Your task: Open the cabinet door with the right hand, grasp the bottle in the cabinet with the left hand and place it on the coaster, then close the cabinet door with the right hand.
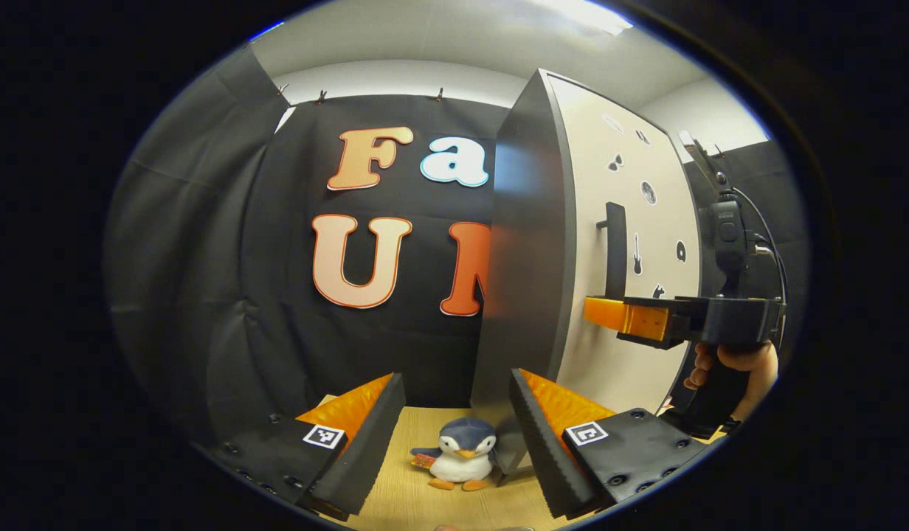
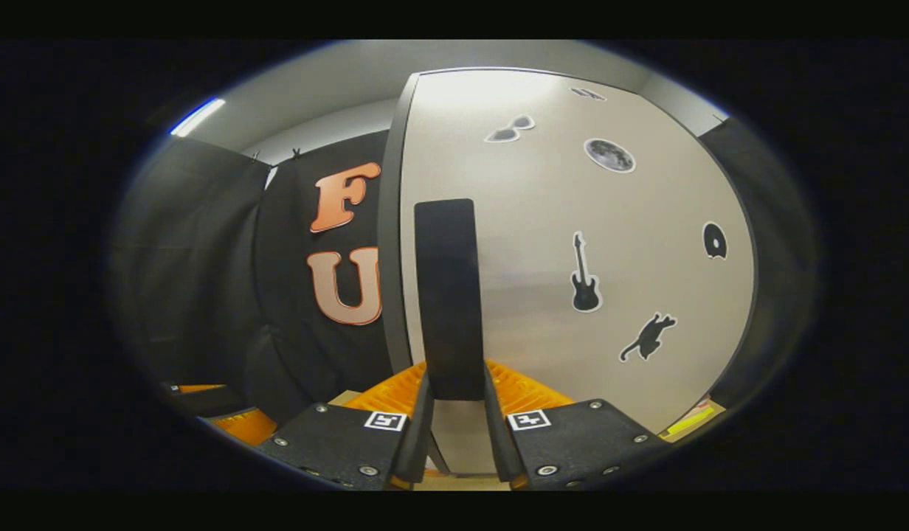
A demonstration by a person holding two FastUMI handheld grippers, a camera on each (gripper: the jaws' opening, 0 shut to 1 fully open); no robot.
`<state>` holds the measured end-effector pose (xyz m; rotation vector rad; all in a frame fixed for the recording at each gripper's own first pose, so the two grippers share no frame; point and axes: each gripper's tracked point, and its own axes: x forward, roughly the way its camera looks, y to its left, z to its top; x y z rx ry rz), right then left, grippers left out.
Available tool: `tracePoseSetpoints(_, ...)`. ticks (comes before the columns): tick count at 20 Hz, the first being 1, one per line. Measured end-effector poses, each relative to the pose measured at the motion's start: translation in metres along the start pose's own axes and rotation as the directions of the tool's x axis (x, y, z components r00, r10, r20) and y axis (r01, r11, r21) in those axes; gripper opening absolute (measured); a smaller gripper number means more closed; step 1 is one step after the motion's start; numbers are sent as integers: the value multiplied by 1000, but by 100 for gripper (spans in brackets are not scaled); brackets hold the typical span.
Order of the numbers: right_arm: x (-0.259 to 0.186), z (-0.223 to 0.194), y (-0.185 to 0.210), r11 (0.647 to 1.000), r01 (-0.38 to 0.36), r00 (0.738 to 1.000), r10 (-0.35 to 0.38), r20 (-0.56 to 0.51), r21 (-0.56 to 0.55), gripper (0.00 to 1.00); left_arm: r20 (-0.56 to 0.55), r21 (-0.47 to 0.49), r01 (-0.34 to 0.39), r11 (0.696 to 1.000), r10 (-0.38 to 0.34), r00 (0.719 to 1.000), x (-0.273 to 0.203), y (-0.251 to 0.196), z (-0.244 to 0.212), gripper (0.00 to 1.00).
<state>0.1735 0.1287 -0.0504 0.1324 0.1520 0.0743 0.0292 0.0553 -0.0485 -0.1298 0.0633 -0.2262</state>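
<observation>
step: opening door, judged | right gripper: jaws clenched on handle, at 6 o'clock in right gripper view, gripped low to swing the door | left gripper: jaws released, waiting beside cabinet at 3 o'clock | penguin between fingers, farther off | bottle: hidden behind door | coaster: unseen

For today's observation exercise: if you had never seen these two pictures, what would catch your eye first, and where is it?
A tall pale cabinet door dotted with black stickers rises ahead, its dark upright handle gripped between the right tongs in the right gripper view. In the left gripper view, a small plush penguin sits on the wooden table between the open left tongs, at the foot of the cabinet.
</observation>
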Motion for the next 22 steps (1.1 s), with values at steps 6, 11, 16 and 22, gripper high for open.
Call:
tracePoseSetpoints(6, 0, 1, 4, 998, -49, 999, 50, 20, -34, 42, 9, 5, -62, 998, 62, 998, -15, -1, 3, 93)
tracePoseSetpoints(11, -13, 15, 5, 993, -97, 992, 102, 73, -63, 60, 16, 2, -116, 993, 116, 993, -28, -9, 6, 94)
tracePoseSetpoints(16, -43, 21, -12, 988, -115, 988, 125, 94, -104, 75, 23, 24, -156, 987, 155, 988, -38, -31, 11, 94)
tracePoseSetpoints(22, -72, 26, -35, 982, -89, 988, 108, 114, -166, 82, 28, 30, -159, 987, 158, 987, -59, -72, 15, 93)
